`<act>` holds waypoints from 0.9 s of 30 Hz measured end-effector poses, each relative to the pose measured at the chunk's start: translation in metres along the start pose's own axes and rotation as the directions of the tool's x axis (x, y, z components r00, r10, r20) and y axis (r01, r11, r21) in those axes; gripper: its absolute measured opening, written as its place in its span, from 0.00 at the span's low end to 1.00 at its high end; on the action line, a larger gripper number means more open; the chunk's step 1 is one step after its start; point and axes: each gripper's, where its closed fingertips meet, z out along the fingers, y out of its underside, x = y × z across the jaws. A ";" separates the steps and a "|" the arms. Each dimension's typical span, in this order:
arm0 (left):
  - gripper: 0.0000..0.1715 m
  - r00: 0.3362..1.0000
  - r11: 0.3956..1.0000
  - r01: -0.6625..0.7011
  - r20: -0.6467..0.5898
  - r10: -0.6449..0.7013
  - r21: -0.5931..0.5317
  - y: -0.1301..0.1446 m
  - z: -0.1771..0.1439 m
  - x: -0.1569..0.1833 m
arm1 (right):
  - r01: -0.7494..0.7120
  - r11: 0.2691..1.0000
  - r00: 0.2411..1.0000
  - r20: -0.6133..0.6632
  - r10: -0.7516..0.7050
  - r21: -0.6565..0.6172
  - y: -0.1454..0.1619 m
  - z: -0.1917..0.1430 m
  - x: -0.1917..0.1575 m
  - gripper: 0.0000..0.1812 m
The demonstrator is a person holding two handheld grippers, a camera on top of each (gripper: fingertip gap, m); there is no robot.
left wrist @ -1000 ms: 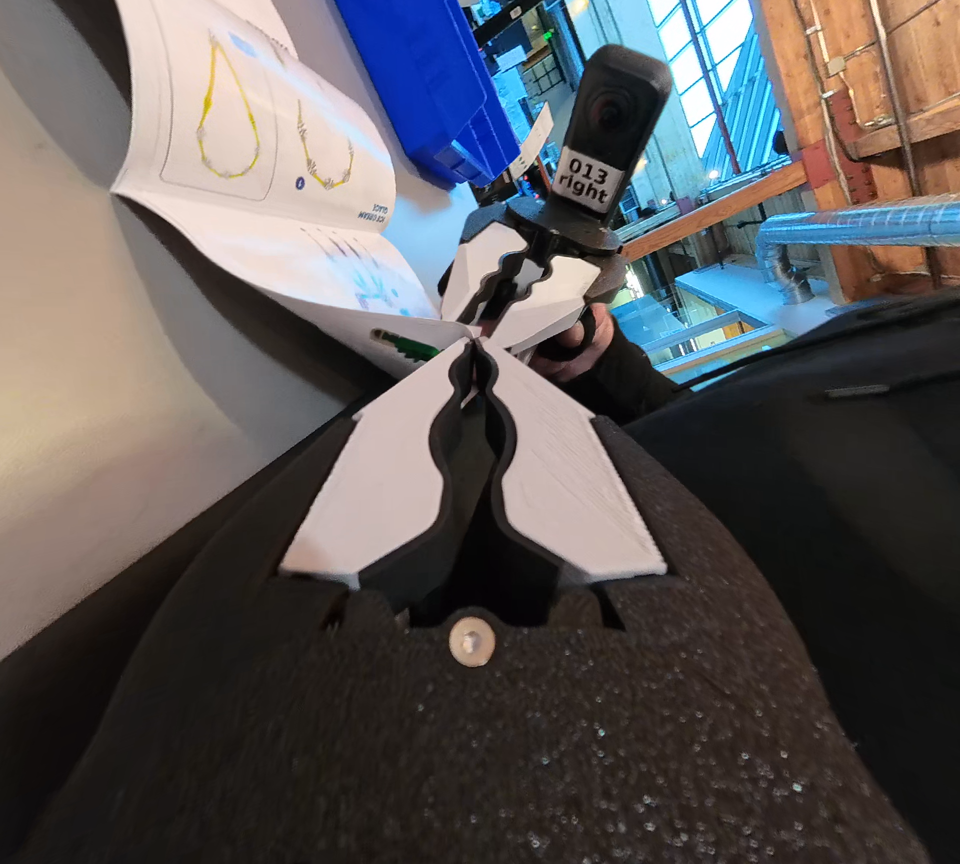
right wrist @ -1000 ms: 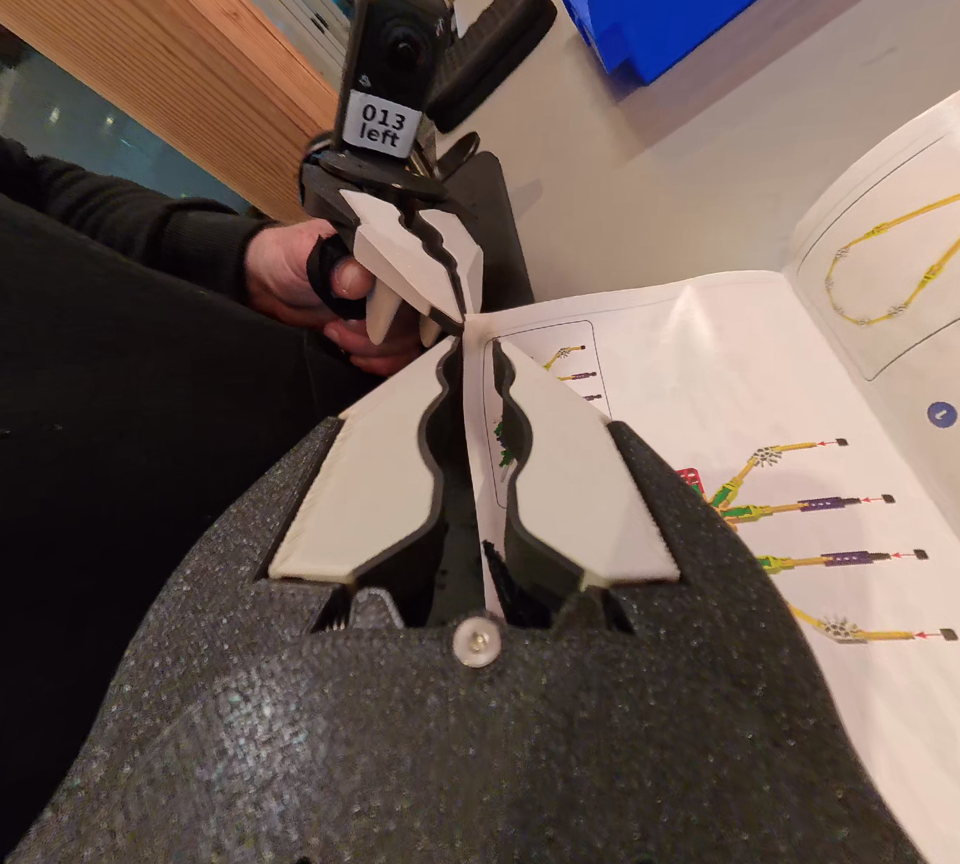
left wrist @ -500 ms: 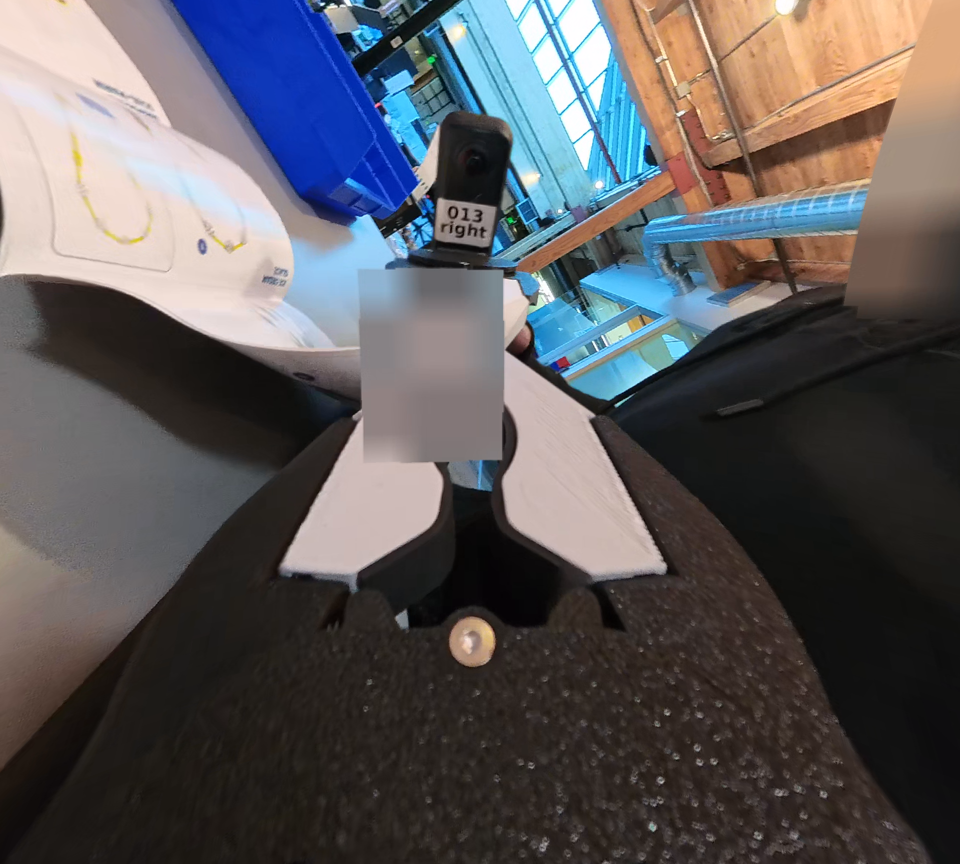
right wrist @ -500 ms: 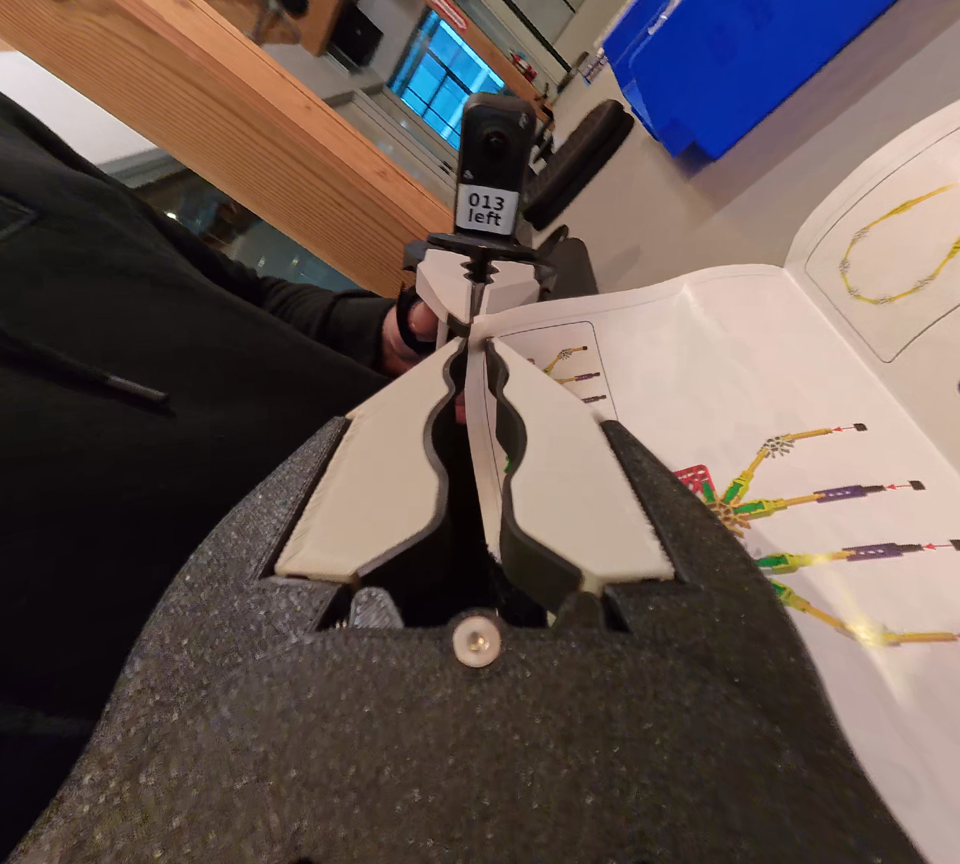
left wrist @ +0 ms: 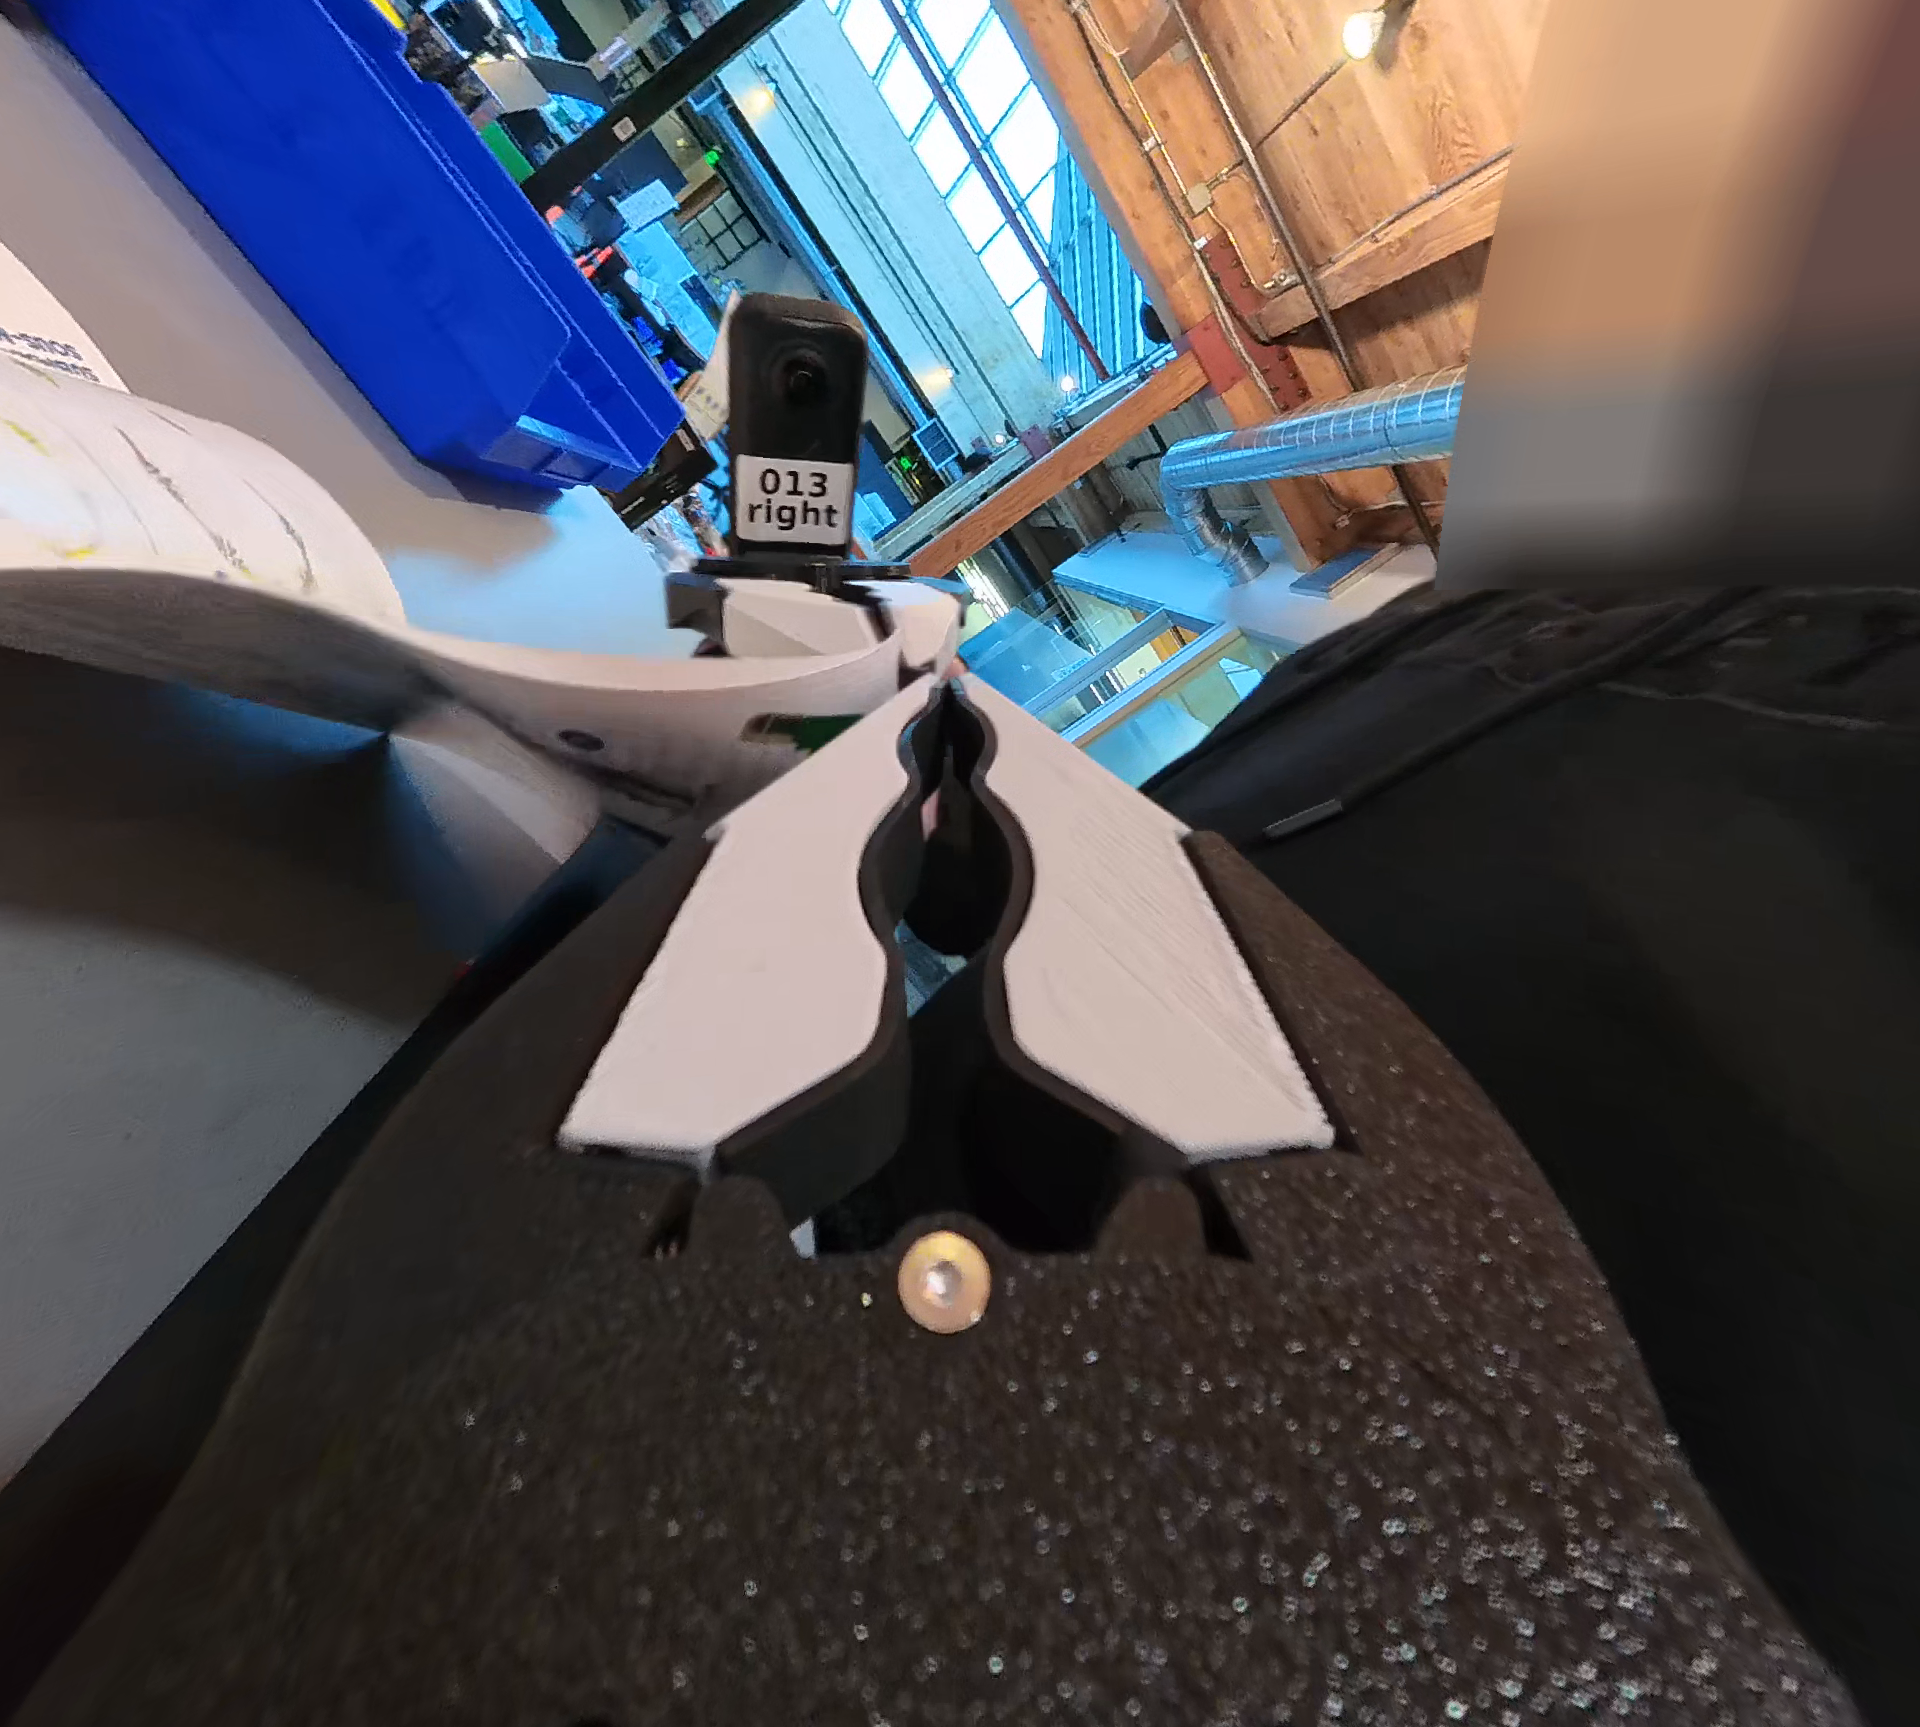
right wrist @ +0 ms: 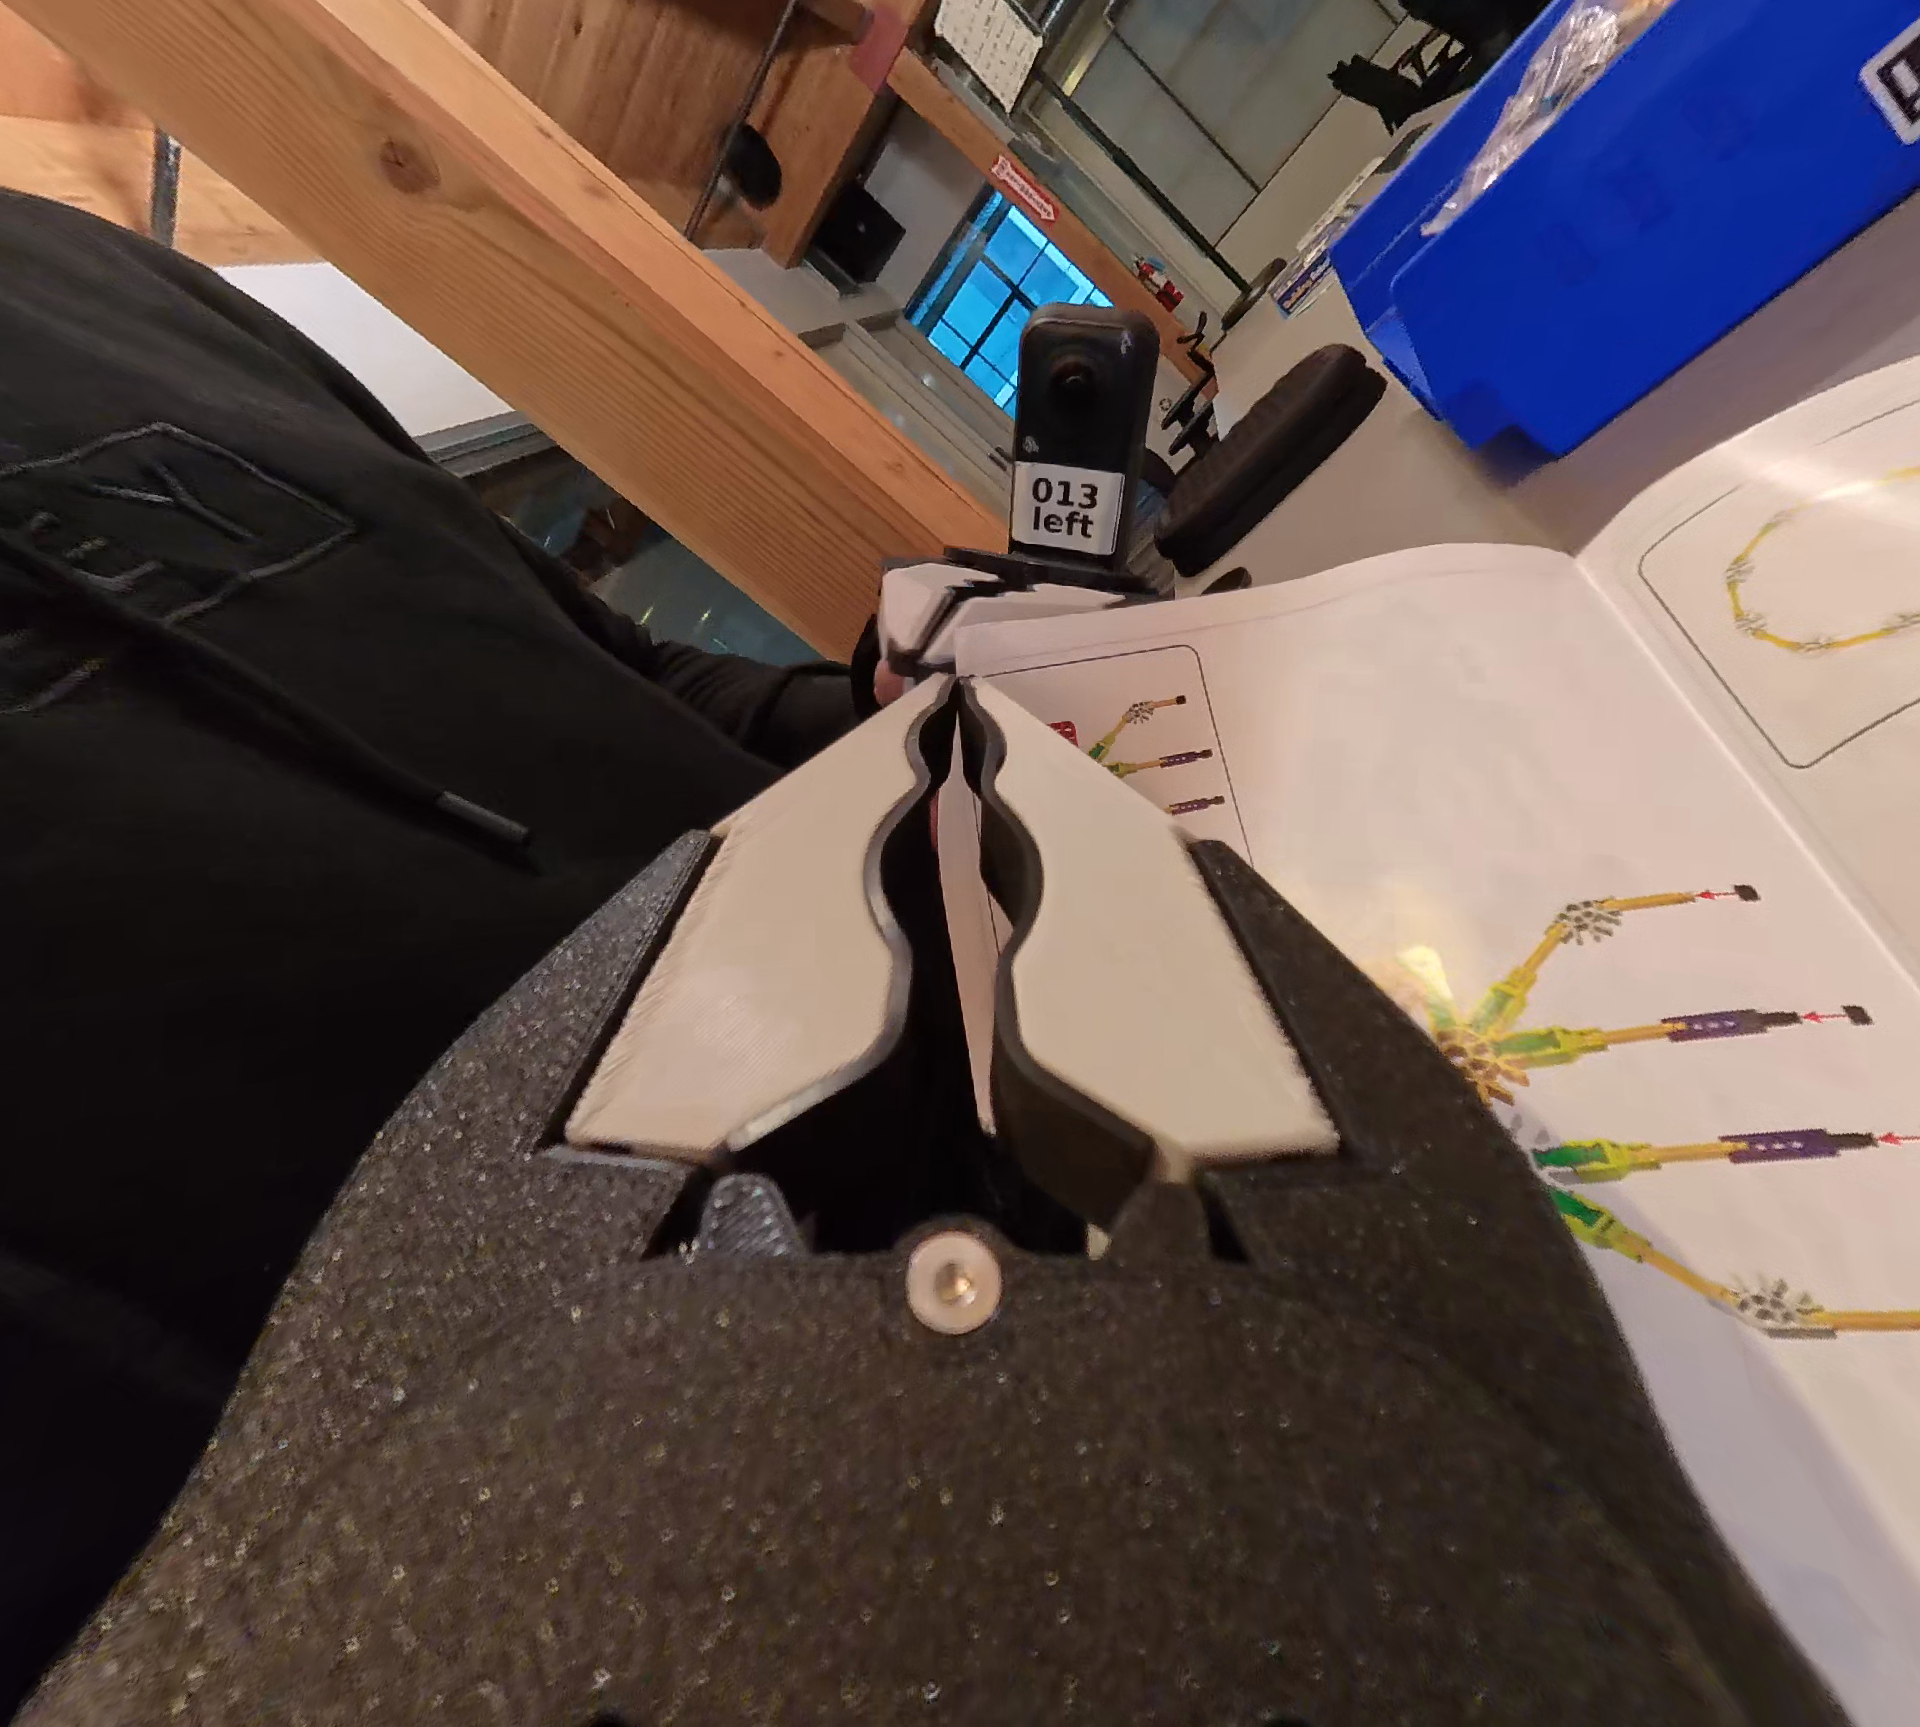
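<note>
An open instruction booklet with coloured diagrams lies on the grey table. My right gripper is shut on the edge of one page, and the sheet runs between its fingers. My left gripper is shut on the same page near its corner. The page curls up off the table in the left wrist view. The two grippers face each other tip to tip. The left one shows in the right wrist view, and the right one shows in the left wrist view.
A blue bin stands at the back of the table and also shows in the left wrist view. A black case lies beyond the booklet. A person in a black top is close by the grippers. The tips of both grippers are at nearly the same place.
Both grippers have tilted up and drawn a little apart while staying shut on the page. The page has lifted and curled off the table.
</note>
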 end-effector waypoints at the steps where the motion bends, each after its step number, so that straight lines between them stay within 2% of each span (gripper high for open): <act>1: 0.00 1.000 1.000 0.000 0.021 0.000 0.001 -0.001 -0.001 -0.001 | 0.010 1.000 1.000 -0.004 -0.010 0.004 -0.002 0.000 -0.003 0.00; 5: 0.00 0.995 0.999 -0.004 0.100 0.008 -0.036 -0.001 -0.007 -0.008 | 0.064 0.998 0.996 -0.067 -0.066 -0.025 0.001 0.004 -0.003 0.00; 8: 0.00 0.989 0.997 0.061 0.136 -0.056 -0.039 0.000 -0.018 -0.014 | 0.096 0.995 0.990 -0.101 -0.099 -0.034 0.008 0.010 0.000 0.00; 10: 0.08 0.982 0.991 0.130 0.146 -0.124 -0.035 0.004 -0.028 -0.015 | 0.109 0.993 0.985 -0.127 -0.114 -0.046 0.015 0.016 0.004 0.00; 13: 0.18 0.963 0.988 0.148 0.233 -0.137 -0.030 0.009 -0.049 -0.022 | 0.096 0.994 0.987 -0.128 -0.102 -0.050 0.026 0.029 0.005 0.00; 14: 0.18 0.957 0.992 0.129 0.265 -0.121 -0.015 0.008 -0.057 -0.023 | 0.100 0.993 0.985 -0.132 -0.108 -0.065 0.031 0.034 0.005 0.00; 15: 0.20 0.956 0.995 0.099 0.281 -0.090 -0.018 0.006 -0.063 -0.021 | 0.104 0.992 0.984 -0.135 -0.114 -0.076 0.035 0.039 0.005 0.00; 18: 0.22 0.920 0.982 -0.084 0.366 0.141 -0.167 0.014 -0.076 -0.020 | 0.096 0.992 0.985 -0.133 -0.106 -0.078 0.043 0.050 0.005 0.00; 21: 0.26 0.891 0.951 -0.200 0.359 0.277 -0.237 0.010 -0.082 -0.017 | 0.087 0.994 0.986 -0.139 -0.096 -0.070 0.047 0.055 0.007 0.00; 24: 0.28 0.831 0.861 -0.363 0.295 0.472 -0.356 0.011 -0.084 -0.009 | 0.079 0.995 0.987 -0.138 -0.087 -0.064 0.051 0.059 0.006 0.00; 27: 0.26 0.754 0.722 -0.466 0.196 0.626 -0.511 0.028 -0.086 -0.009 | 0.074 0.996 0.987 -0.137 -0.081 -0.058 0.054 0.063 0.004 0.00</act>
